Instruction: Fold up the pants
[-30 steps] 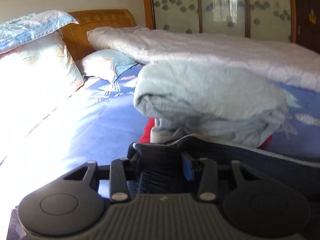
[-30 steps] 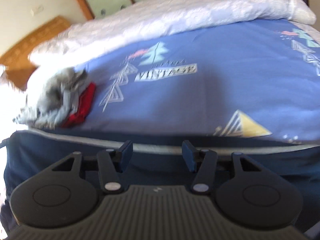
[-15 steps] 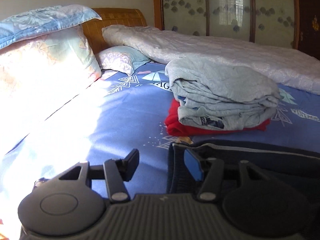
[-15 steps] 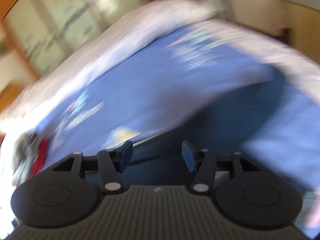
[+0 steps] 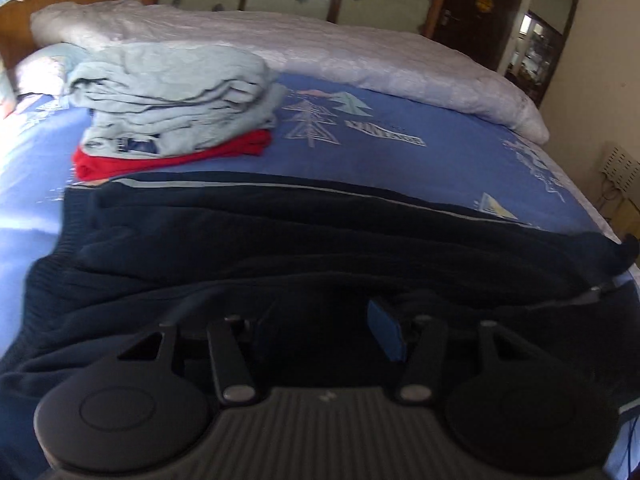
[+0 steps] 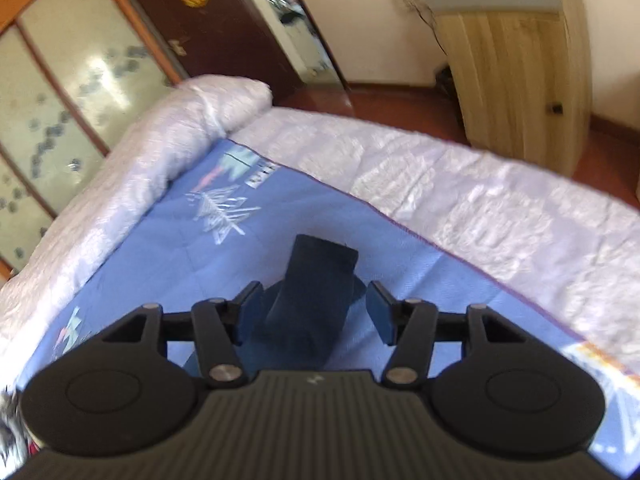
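Observation:
Dark navy pants (image 5: 304, 248) with a pale side stripe lie stretched across the blue bed sheet (image 5: 400, 160), waistband at the left. My left gripper (image 5: 324, 328) is open and hovers low over the pants, nothing between its fingers. In the right wrist view my right gripper (image 6: 312, 312) is open above the leg end of the pants (image 6: 316, 280), which lies between the spread fingers without being pinched.
A folded stack of light blue clothes (image 5: 172, 92) on a red garment (image 5: 168, 158) sits behind the pants. A white quilt (image 5: 300, 44) lies along the far side and the foot of the bed (image 6: 460, 192). A wooden cabinet (image 6: 520, 72) stands beyond the bed.
My left gripper let go of the waistband, opened, and swung right over the pants. My right gripper swung right to the leg end of the pants, staying open.

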The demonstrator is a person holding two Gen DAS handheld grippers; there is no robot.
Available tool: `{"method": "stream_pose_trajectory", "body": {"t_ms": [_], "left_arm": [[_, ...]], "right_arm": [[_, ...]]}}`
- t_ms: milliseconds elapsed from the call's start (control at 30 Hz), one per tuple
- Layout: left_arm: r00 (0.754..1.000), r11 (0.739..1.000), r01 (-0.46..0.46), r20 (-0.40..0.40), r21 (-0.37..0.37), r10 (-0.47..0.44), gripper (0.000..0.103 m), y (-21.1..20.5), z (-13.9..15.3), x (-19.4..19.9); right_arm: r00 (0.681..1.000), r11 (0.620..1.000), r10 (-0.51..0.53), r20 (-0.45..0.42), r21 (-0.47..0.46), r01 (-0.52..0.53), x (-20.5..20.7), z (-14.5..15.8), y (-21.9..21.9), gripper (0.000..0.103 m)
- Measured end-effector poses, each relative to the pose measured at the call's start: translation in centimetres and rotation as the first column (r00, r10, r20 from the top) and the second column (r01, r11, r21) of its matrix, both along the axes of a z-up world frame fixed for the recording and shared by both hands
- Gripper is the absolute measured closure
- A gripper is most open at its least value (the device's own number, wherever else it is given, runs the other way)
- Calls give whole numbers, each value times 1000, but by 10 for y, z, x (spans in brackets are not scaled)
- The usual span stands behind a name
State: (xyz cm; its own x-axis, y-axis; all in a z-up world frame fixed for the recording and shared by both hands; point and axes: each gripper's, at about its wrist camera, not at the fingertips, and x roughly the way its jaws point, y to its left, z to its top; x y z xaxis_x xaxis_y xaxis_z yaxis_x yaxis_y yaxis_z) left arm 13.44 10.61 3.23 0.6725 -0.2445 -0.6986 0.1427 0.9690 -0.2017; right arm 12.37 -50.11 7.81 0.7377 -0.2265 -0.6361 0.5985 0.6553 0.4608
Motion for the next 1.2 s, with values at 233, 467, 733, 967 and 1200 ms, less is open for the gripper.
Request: {"method": "stream_pose_trajectory", "body": {"t_ms": [233, 467, 733, 967, 1200], "left_arm": [[997, 996, 72, -37, 52, -70, 54, -46, -29, 37], [995, 998, 61, -75, 11, -60, 53, -40, -43, 37], [990, 996, 86, -107, -10, -87, 52, -29, -48, 33], [992, 998, 68, -111, 11, -66, 51, -36, -48, 30], [992, 998, 66, -112, 25, -63, 50, -38, -48, 30]], "right_arm": [[999, 985, -37, -19, 167, 40, 26, -33, -15, 100], [954, 995, 51, 297, 63, -73, -50, 50, 0, 100], [993, 986, -80, -87, 142, 91, -138, -46, -22, 94], [999, 999, -38, 11, 15, 38, -76, -9, -33, 67], [924, 955, 212, -318, -132, -265, 47, -50, -16, 45]]}}
